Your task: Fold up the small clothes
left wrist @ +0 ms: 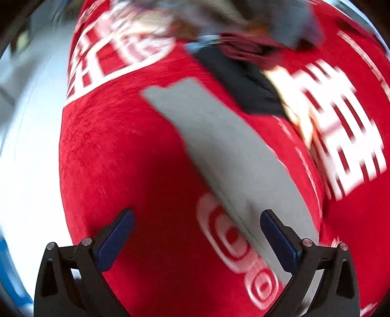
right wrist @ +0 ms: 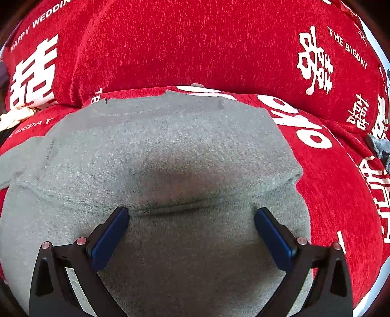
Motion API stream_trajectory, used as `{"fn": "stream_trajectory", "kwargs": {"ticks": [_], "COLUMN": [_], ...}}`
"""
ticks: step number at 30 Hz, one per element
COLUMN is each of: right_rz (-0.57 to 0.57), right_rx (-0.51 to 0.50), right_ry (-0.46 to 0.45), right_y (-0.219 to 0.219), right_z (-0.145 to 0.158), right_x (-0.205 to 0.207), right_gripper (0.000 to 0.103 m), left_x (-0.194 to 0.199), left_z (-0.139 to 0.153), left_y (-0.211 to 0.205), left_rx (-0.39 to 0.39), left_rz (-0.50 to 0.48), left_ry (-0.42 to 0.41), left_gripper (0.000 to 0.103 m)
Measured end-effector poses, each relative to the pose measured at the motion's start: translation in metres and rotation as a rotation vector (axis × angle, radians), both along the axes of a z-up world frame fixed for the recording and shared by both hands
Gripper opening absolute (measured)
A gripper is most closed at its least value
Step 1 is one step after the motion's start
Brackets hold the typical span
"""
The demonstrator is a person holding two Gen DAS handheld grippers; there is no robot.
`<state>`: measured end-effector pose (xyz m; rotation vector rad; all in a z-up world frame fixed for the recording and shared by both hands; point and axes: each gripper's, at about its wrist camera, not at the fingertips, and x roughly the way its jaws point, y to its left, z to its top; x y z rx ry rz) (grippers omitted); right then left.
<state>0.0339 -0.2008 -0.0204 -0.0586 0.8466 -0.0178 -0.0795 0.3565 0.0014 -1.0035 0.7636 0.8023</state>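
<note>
A small grey garment (right wrist: 170, 151) lies flat on a red cloth (right wrist: 195, 48) printed with white characters. In the right wrist view a folded flap lies over its lower layer, with a crease running across just ahead of the fingers. My right gripper (right wrist: 191, 214) hovers close above that crease, open, nothing between its blue pads (right wrist: 111, 234). The left wrist view is blurred; there the grey garment (left wrist: 226, 151) runs diagonally as a long strip. My left gripper (left wrist: 197, 219) is open, its right pad (left wrist: 277, 236) over the strip's near end.
At the far end in the left wrist view lies a pile of other clothes: a black piece (left wrist: 241, 80), a dark red piece (left wrist: 246, 46) and a grey-blue piece (left wrist: 290, 22). A white floor (left wrist: 29, 158) shows past the cloth's left edge. A cream fabric (right wrist: 14, 117) lies at the left in the right wrist view.
</note>
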Motion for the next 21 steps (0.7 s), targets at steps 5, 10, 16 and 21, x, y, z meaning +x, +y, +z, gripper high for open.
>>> {"fn": "stream_trajectory", "kwargs": {"ticks": [5, 10, 16, 21], "right_rz": [-0.006, -0.028, 0.053, 0.219], "right_rx": [-0.007, -0.024, -0.078, -0.116], "right_ry": [-0.001, 0.061, -0.005, -0.033], "right_y": [0.002, 0.007, 0.051, 0.134], "right_z": [-0.002, 0.006, 0.042, 0.064], "right_x": [0.002, 0.000, 0.000, 0.028], "right_gripper": [0.103, 0.103, 0.103, 0.103], "left_x": [0.024, 0.037, 0.016, 0.005], "left_z": [0.007, 0.011, 0.006, 0.020], "left_y": [0.041, 0.056, 0.068, 0.064], "left_rx": [0.018, 0.052, -0.015, 0.021], "left_rz": [-0.017, -0.057, -0.086, -0.107], "left_ry": [-0.050, -0.075, -0.178, -0.238], "left_gripper": [0.103, 0.011, 0.010, 0.009]}}
